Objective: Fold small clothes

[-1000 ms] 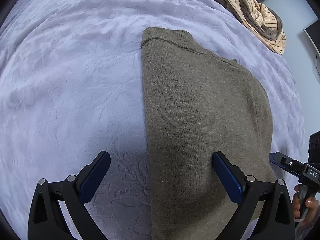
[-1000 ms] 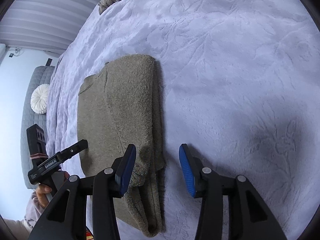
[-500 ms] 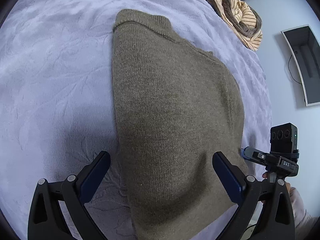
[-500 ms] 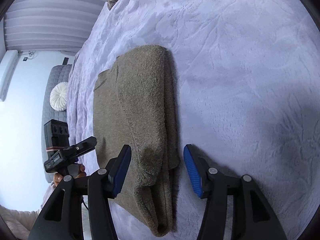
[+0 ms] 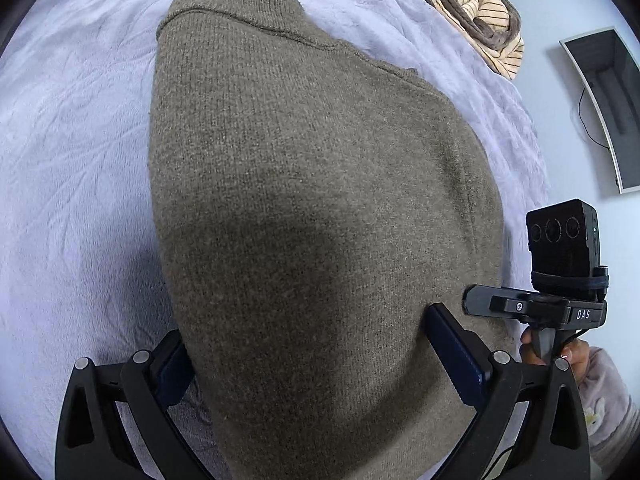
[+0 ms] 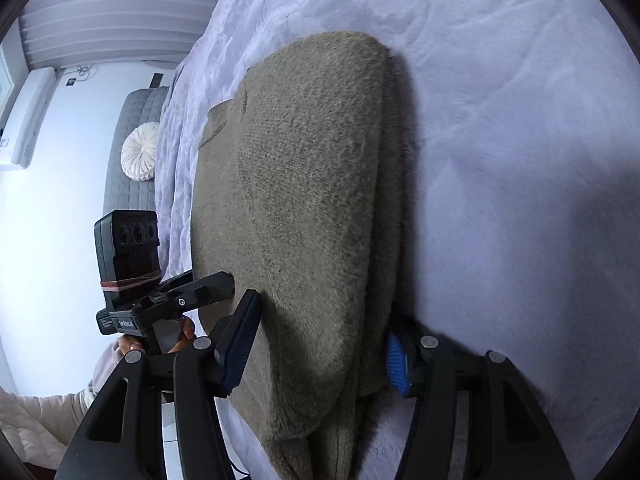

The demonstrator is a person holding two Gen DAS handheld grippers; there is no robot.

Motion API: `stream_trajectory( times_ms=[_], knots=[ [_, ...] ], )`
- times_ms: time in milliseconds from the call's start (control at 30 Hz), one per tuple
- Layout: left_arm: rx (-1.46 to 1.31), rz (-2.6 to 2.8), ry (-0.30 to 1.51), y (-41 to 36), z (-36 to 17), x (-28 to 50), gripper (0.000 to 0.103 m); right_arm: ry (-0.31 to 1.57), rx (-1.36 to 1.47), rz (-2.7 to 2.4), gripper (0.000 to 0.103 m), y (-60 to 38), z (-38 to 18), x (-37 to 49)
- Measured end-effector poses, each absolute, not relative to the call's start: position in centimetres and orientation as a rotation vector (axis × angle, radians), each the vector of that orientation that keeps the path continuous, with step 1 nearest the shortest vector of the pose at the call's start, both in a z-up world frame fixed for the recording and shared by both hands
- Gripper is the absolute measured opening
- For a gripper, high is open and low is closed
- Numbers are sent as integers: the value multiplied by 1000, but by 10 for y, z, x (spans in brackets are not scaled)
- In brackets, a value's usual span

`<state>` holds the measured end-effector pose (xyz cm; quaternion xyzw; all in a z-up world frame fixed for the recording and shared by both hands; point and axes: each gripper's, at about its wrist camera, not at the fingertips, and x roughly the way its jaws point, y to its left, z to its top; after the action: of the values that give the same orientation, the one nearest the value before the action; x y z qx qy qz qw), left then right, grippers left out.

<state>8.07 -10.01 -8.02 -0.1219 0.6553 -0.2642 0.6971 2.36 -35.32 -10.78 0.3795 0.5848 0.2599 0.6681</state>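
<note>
On the lavender bed cover [image 5: 72, 184], an olive knit sweater [image 5: 320, 200] is laid flat, already doubled lengthwise, collar end toward 12 o'clock in the left wrist view. The near end of the sweater is straddled by the left gripper [image 5: 320, 360], jaws wide, one finger at each side edge; no cloth is pinched. The right gripper [image 6: 320, 344] is set likewise over the stacked folded edge, jaws wide, with the blue pad [image 6: 396, 364] at 5 o'clock tucked against the thick layered side.

Handling, as judged: the knit is soft, limp and moderately light, with a fuzzy, high-friction surface, so slip in the pads is unlikely, but sag and layer separation are expected when it is lifted. No fragility is seen; snagging of loops on the pad edges is the only concern.

Hold points, as judged: the two near corners at 5 and 7 o'clock, all layers taken together at the edge, so the stack is carried toward the collar as one. Mid-panel pinches are to be avoided, since only the top layer is likely to be taken there.

A striped garment [image 5: 480, 12] is heaped at 1 o'clock, well apart.
</note>
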Motion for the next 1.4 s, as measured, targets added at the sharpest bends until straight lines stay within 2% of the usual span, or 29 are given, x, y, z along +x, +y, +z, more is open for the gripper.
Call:
stream_trajectory(
  times_ms=[67, 100, 133, 200, 300, 367, 600, 933, 1233, 1400],
  knots=[
    [-264, -580, 1452, -101, -79, 80, 100, 1313, 881, 577, 61, -350, -110, 24],
    [-255, -568, 1443, -101, -77, 79, 94, 1311, 886, 566, 57, -351, -109, 23],
    [-248, -561, 1430, -101, -74, 77, 91, 1308, 890, 562, 46, -352, -108, 20],
    [-255, -562, 1404, -98, -68, 73, 74, 1289, 937, 572, 35, -352, -106, 16],
    [-257, -577, 1372, -91, -57, 68, 58, 1253, 966, 595, 33, -347, -95, 12],
    [-260, -587, 1358, -87, -49, 65, 54, 1224, 990, 611, 33, -342, -84, 9],
    [-308, -664, 1300, -54, -10, 38, 54, 1158, 1053, 625, 33, -318, -51, -14],
    [-281, -649, 1294, 36, 34, -37, 54, 1146, 1021, 653, 33, -245, -9, -75],
    [-325, -564, 1378, 108, -3, -99, 54, 1250, 1007, 683, 33, -167, -39, -116],
    [-225, -408, 1447, 123, -34, -117, 55, 1383, 866, 551, 36, -148, -59, -113]
  ],
)
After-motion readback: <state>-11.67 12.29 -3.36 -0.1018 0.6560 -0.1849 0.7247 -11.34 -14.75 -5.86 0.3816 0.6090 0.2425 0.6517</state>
